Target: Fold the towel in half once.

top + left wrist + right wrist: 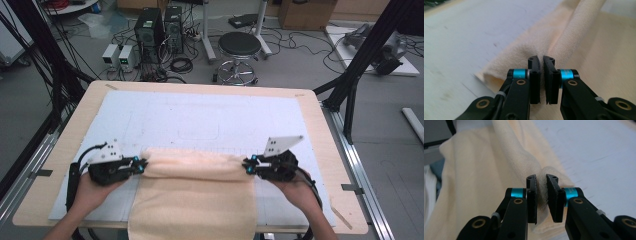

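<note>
Your left claw (141, 165) and right claw (247, 165) are each clamped on an end of the cream towel's (192, 197) fold on the table (320, 130), near edge draping off: it's light, soft, floppy, so keep pinching the corners.

Even, soft overhead room light; worktop (310, 125) bright, no glare, faint shadows. High view sharp (slightly coarse). Both gripper views: near jaws crisp, towel (584, 57) and background soft, motion-blurred, dimmer at lower edges.

One towel (192, 195), one table (320, 125), two tongs, left (141, 165) and right (246, 165).
</note>
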`<state>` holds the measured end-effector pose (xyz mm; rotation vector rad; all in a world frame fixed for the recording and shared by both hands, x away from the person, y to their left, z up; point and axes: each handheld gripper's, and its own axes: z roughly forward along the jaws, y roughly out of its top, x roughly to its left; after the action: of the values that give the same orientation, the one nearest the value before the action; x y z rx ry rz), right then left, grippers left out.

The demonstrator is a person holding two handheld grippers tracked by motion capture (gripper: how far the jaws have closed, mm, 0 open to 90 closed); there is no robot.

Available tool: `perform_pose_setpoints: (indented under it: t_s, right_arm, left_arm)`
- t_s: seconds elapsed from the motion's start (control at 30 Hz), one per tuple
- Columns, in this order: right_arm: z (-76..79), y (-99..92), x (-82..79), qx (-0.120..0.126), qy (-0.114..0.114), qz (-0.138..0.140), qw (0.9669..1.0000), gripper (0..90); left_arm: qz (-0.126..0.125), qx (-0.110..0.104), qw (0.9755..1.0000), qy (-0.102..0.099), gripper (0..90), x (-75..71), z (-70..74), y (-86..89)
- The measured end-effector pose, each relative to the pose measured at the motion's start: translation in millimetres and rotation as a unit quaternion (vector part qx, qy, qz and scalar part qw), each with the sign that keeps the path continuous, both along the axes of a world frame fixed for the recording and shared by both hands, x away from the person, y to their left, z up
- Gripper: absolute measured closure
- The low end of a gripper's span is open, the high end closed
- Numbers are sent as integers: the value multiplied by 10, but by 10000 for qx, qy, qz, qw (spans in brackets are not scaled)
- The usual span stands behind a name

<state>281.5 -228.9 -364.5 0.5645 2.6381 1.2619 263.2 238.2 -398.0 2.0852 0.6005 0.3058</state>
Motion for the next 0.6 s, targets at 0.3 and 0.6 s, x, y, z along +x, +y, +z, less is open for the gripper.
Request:
perform_pose_setpoints:
  t_s: [0.3, 0.6]
  right_arm:
    - [-396, -50, -199, -241, 498, 101, 9984, 608]
    - [-207, -127, 64, -141, 217, -294, 9992, 509]
  left_arm:
    - [-359, 293, 9980, 427, 711, -175, -198, 47]
    - [56, 32, 9999, 120, 604, 160, -6, 92]
